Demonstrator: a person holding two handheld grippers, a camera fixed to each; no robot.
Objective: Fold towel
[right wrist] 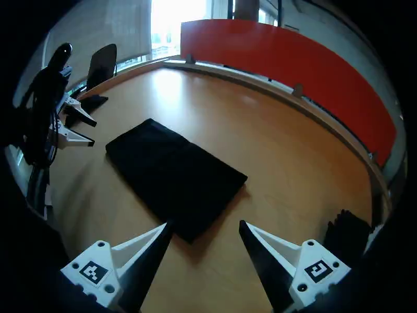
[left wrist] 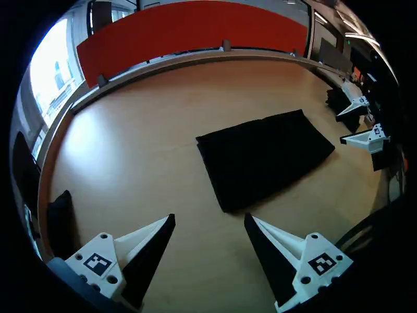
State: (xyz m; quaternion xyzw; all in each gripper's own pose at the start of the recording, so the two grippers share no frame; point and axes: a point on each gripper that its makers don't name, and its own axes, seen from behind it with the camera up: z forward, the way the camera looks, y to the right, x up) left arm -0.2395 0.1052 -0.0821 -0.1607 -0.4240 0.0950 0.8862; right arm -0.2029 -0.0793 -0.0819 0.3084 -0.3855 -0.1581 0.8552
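In the middle of the tabletop (left wrist: 130,151) lies the towel (left wrist: 266,156). It is black, flat and roughly rectangular, and well clear of every edge. A small step in its far edge suggests it is already doubled over. A red screen (left wrist: 193,31) runs along the tabletop's far edge.

Your left gripper (left wrist: 209,214) hovers off one short end of the towel. Its fingers are spread wide and hold nothing. Your right gripper (right wrist: 204,223) hovers at the opposite end, its fingers also parted and empty. One tip lines up with the towel's nearest corner, but I cannot tell whether it touches the cloth.

What could go wrong from here:
- The cloth is black on black, so its layers are hard to tell apart. You may pinch only the top layer and peel the fold open.
- The wood looks smooth. A finger coming in low could push the towel along instead of sliding under its edge, bunching the cloth.
- If the two grippers take corners unevenly, or lift at different rates, the fold will probably land skewed.
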